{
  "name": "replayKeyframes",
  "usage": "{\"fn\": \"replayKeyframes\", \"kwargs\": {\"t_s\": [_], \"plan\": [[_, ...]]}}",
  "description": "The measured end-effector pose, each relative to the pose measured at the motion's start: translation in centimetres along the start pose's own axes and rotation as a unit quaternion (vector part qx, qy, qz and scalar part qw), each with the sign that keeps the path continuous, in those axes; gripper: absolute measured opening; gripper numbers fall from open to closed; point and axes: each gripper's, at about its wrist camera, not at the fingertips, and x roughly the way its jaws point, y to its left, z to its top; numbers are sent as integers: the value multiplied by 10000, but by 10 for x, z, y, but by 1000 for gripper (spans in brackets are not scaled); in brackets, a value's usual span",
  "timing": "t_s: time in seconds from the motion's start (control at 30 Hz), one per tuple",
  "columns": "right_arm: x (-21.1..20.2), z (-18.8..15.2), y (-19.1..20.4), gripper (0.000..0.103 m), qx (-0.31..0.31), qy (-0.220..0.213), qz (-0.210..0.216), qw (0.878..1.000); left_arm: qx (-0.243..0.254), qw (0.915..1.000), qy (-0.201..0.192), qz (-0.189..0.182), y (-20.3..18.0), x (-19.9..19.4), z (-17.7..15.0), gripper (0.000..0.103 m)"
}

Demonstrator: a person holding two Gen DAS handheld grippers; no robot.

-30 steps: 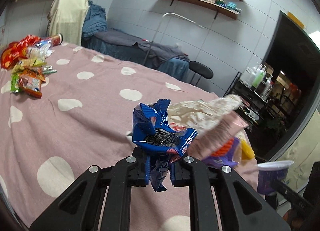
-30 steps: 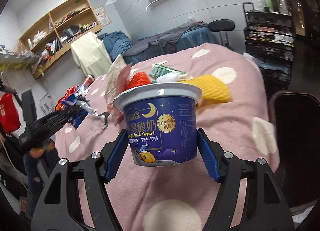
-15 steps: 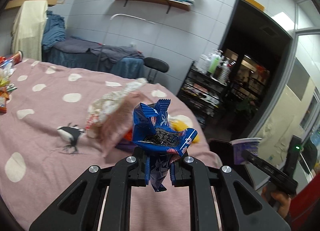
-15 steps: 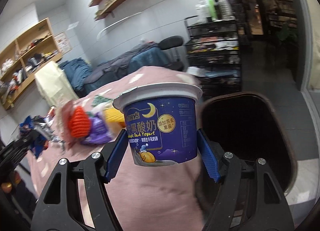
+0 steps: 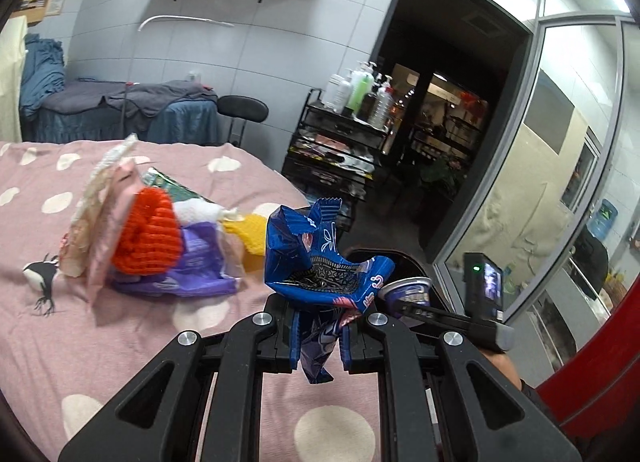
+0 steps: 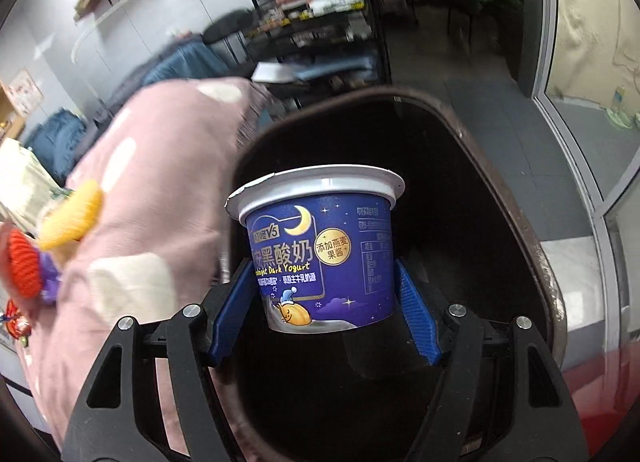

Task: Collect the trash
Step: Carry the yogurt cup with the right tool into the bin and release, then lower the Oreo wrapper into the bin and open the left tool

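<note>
the right gripper (image 6: pixel 326 314) clamps the yogurt cup (image 6: pixel 320 250) over the bin (image 6: pixel 536 230); the left gripper (image 5: pixel 318 336) pinches a blue wrapper (image 5: pixel 316 266). an early release near the rim could bounce the cup onto the floor.

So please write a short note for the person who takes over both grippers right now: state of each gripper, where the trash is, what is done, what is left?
Left gripper: shut on the crumpled blue wrapper, held above the bed edge, near the bin.
Right gripper: shut on the yogurt cup, upright, held over the open mouth of the dark bin.
Done: both items picked up and carried to the bin; neither is dropped yet.
Left: release the cup into the bin, then the wrapper. A pile stays on the pink bedspread: orange net, purple bag, yellow net, pale wrappers.
</note>
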Motion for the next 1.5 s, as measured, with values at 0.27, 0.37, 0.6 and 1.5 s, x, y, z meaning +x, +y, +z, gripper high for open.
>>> {"fn": "replayKeyframes", "kwargs": {"t_s": [0.27, 0.37, 0.6, 1.5], "plan": [[28, -4, 3, 70, -101, 549, -247, 9981, 169, 9993, 259, -199, -15, 23, -5, 14], [32, -5, 1, 70, -43, 645, -216, 9977, 191, 9989, 344, -271, -17, 29, -6, 14], [22, -14, 2, 80, -7, 440, 76, 9990, 281, 9977, 493, -381, -27, 41, -11, 14], [-130, -13, -50, 88, 1104, -2361, -174, 9653, 872, 9808, 1529, -834, -94, 140, -8, 14]]}}
